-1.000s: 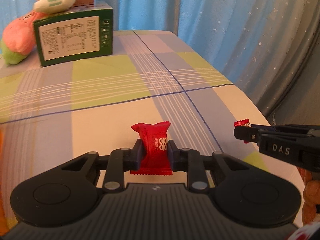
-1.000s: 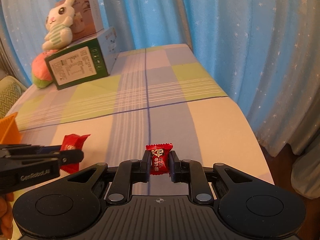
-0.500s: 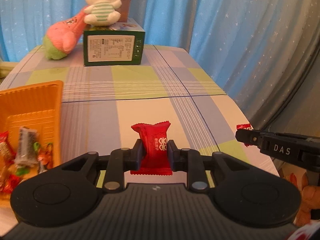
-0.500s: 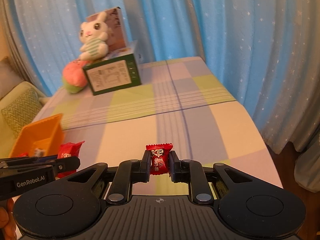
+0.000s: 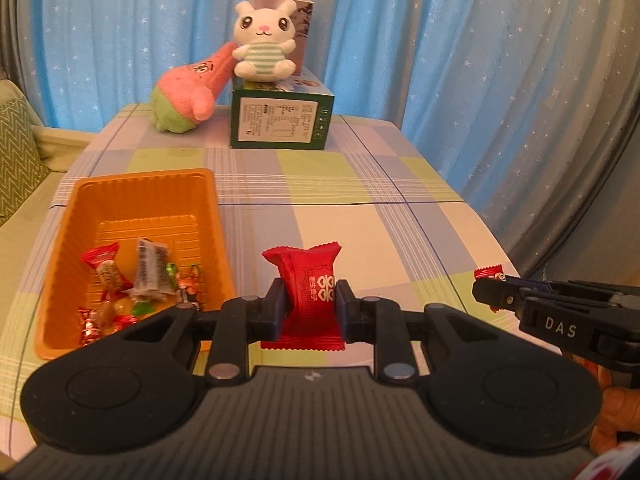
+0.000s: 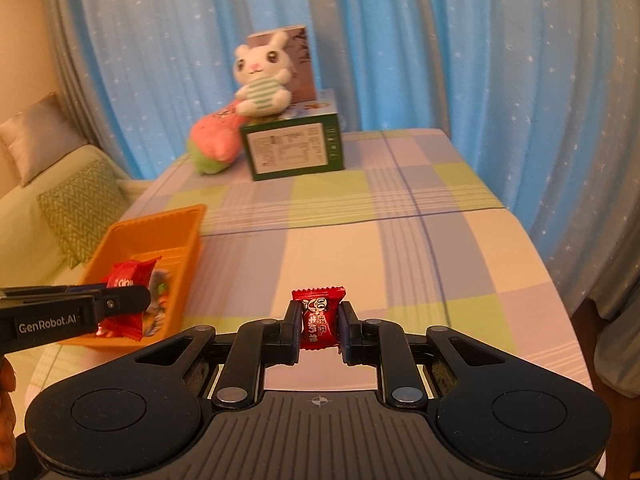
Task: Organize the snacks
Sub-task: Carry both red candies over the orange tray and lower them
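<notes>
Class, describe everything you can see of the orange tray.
The orange tray is a shallow rectangular tub, apparently thin moulded plastic, with ribbed sloping walls and a ridged floor. It sits flat on the checked tablecloth at the table's left side, short of the green box. Its far half is bare; several wrapped sweets lie loose in its near half. No gripper touches it.

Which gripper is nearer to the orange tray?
Left. The left gripper, shut on a red snack packet, sits just beside the orange tray. The right gripper, shut on a small red candy, is farther off over the bare tablecloth.
</notes>
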A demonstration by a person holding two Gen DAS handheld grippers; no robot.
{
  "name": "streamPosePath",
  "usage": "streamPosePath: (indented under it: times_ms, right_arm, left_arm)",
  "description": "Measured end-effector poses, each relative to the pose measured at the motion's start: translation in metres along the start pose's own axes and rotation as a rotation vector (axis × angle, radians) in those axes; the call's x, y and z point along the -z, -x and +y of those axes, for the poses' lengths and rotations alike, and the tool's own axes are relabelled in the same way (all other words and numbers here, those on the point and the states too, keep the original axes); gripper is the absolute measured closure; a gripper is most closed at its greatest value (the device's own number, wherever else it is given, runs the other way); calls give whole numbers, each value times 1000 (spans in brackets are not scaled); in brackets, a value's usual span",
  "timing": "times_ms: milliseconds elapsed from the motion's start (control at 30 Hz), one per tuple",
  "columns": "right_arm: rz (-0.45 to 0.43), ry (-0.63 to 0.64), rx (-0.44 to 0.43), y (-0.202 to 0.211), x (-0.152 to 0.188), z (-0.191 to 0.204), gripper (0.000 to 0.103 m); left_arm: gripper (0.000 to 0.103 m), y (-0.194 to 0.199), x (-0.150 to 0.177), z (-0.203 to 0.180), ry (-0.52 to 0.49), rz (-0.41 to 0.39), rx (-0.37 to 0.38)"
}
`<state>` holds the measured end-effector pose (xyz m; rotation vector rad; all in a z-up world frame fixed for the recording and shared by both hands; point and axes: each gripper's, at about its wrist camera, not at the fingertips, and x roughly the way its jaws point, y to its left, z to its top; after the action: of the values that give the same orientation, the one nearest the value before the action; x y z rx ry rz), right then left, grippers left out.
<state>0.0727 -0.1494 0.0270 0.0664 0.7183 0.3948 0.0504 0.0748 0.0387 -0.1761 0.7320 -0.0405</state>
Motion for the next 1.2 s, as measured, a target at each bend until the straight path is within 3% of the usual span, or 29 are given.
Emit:
streamPosePath:
  times_ms: [500, 1200]
  right_arm:
    - [11, 93, -80, 1, 10, 63, 84]
    - [38, 146, -148, -25, 11, 108, 84]
  left_arm:
    - [80, 44, 19, 49, 53, -17, -55]
    - [80, 58, 20, 106, 122, -24, -134]
